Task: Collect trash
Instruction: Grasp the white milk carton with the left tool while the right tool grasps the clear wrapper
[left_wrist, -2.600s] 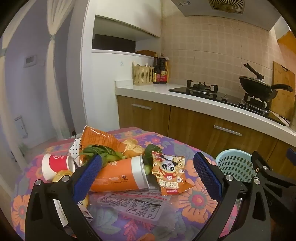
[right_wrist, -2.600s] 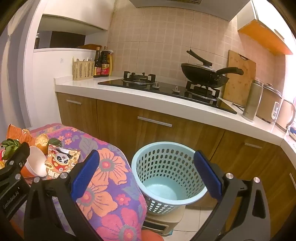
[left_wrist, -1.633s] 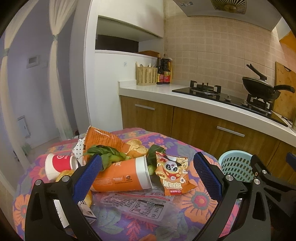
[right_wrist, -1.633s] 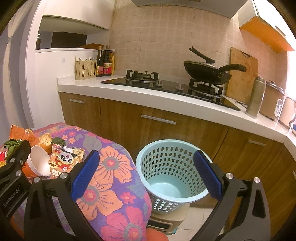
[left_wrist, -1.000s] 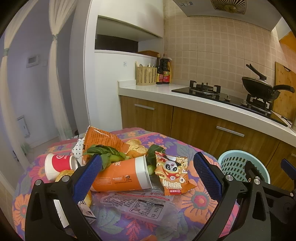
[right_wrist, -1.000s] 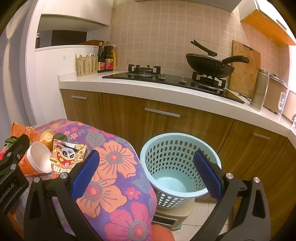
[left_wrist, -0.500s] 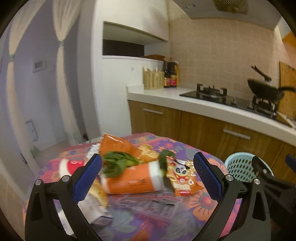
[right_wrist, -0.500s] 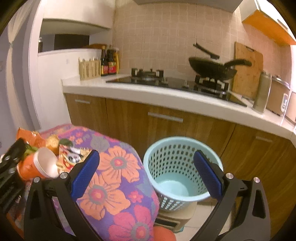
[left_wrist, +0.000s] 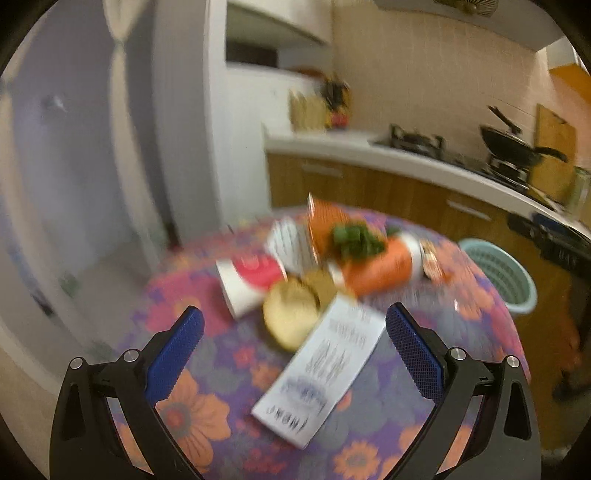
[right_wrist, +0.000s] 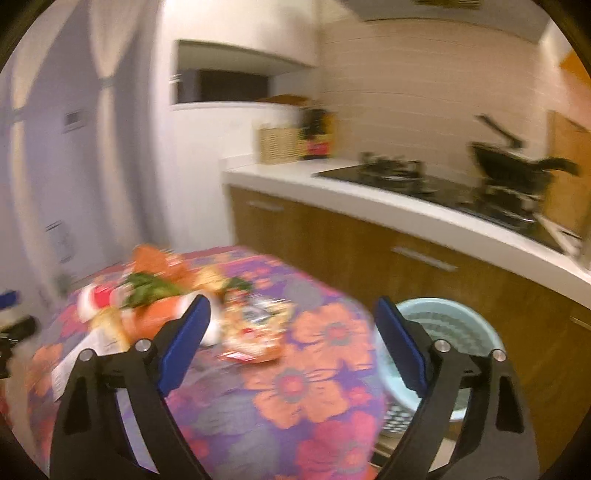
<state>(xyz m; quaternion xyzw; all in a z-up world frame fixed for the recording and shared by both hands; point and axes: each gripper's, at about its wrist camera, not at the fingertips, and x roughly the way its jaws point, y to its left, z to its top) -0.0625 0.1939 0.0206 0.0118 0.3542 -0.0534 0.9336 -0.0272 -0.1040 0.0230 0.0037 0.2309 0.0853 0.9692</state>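
Observation:
Trash lies in a heap on the round table with the floral cloth (left_wrist: 192, 410): an orange tube (left_wrist: 380, 267), a red-and-white paper cup (left_wrist: 251, 280), a round bun (left_wrist: 290, 317), green leaves (left_wrist: 354, 240), a white printed wrapper (left_wrist: 325, 369) and a panda snack packet (right_wrist: 255, 332). The light blue basket (left_wrist: 498, 273) stands on the floor to the right of the table; it also shows in the right wrist view (right_wrist: 450, 328). My left gripper (left_wrist: 295, 350) is open and empty, above the wrapper. My right gripper (right_wrist: 291, 339) is open and empty, over the table's right side. Both views are blurred.
A kitchen counter (right_wrist: 369, 199) with wooden cabinets runs behind the table, with a hob and a black pan (right_wrist: 517, 166). A white wall pillar (left_wrist: 184, 147) stands at the back left. The table's edge (right_wrist: 369, 369) drops off next to the basket.
Both grippers have swung left fast. The left one now looks down on the heap from the left, with the wrapper between its fingers. The right one now faces the table instead of the basket.

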